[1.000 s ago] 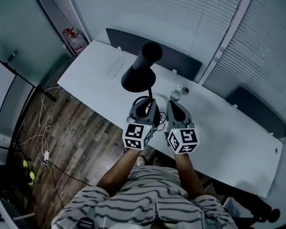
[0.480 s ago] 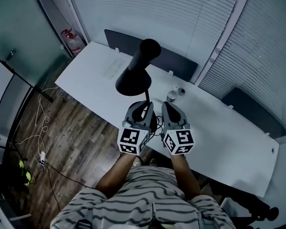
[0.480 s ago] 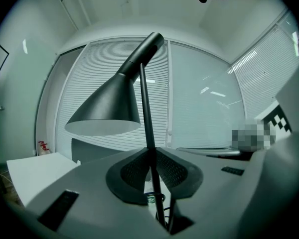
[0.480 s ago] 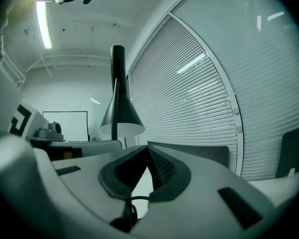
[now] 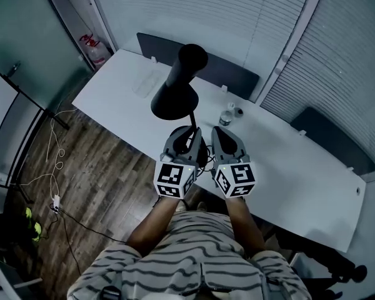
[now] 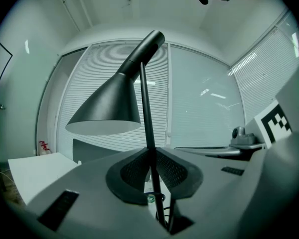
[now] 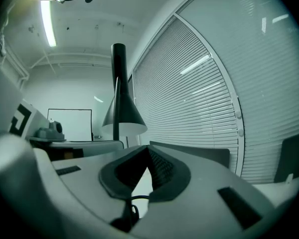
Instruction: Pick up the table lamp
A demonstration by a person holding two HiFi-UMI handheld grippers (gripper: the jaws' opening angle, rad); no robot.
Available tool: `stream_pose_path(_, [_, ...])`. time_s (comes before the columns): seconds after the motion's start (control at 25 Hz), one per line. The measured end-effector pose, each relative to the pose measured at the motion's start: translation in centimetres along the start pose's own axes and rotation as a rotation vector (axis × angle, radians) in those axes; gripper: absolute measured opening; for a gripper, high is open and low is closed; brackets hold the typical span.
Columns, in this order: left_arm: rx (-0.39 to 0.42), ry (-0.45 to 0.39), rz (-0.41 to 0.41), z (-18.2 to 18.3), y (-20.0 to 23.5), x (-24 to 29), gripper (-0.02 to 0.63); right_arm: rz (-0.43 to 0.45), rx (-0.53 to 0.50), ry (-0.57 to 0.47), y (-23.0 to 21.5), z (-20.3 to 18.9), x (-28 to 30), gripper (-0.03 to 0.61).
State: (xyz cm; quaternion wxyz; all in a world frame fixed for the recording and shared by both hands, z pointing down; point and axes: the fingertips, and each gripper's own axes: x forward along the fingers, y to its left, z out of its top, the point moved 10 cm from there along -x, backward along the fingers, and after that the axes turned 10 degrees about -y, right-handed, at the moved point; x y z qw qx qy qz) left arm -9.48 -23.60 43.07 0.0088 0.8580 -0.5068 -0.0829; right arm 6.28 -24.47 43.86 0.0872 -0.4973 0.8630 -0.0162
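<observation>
Locate the table lamp [image 5: 175,97] at the near edge of the white table [image 5: 115,99], clamped low on its thin stem [image 6: 145,108] by the left gripper [image 6: 150,157], both pads pressed against the rod. Read this low, level hold as a way to stop the upright stem swinging under the weight of the shade [image 6: 105,108] overhead. Note the right gripper [image 7: 148,152] just beside it, jaws together at the tips and pinching nothing visible, probably placed there as a spare support. Treat the base as hidden beneath both grippers and leave its contact with the table undecided. Mind the dark cord [image 7: 132,203] looping below the jaws, a possible snag. Allow for the small bottle [image 5: 225,117] just behind the grippers and the dark partition panel [image 5: 228,75] along the far edge.
</observation>
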Motion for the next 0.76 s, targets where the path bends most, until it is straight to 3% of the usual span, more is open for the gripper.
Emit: stream_pose_path(0.76, [0.006,-0.013,-0.010,0.6,-0.5,-1.6,0.046,0.029,0.006,-0.012,1.6,0.5,-1.3,0.011])
